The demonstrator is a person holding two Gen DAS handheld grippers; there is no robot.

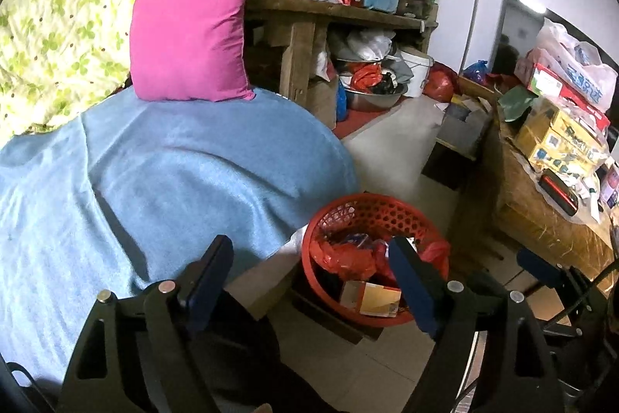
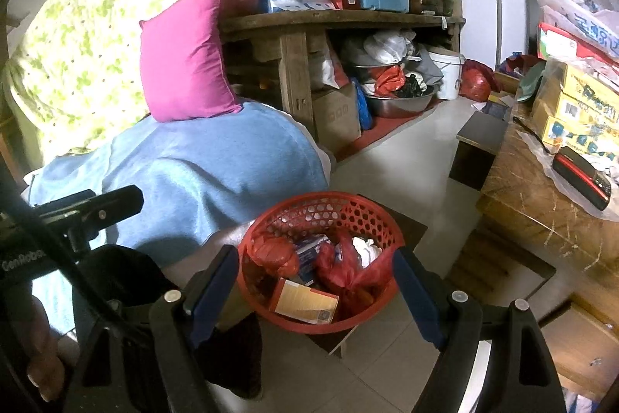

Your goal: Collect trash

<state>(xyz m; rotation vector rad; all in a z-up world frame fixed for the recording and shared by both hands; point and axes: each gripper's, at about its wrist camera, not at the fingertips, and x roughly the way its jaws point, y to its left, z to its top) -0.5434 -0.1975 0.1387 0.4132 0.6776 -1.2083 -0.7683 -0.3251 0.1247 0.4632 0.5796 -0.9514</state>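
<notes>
A red mesh trash basket (image 1: 381,209) stands on the floor beside the bed; it also shows in the right wrist view (image 2: 329,206). Inside lie red plastic bags (image 2: 346,275), a tan cardboard box (image 2: 305,304), a bluish packet (image 2: 311,250) and crumpled white paper (image 2: 365,246). My left gripper (image 1: 311,275) is open and empty, held above the basket's near left side. My right gripper (image 2: 315,287) is open and empty, held over the basket with a finger on each side of it. The left gripper's fingers (image 2: 116,204) show at the left of the right wrist view.
A bed with a blue blanket (image 1: 174,173), a magenta cushion (image 1: 189,26) and a green floral quilt (image 1: 58,6) lies left. A cluttered wooden shelf (image 1: 332,12) stands behind. A wooden table (image 2: 541,188) with boxes and a red-black device (image 2: 580,182) is on the right. Tiled floor (image 1: 390,149) lies between.
</notes>
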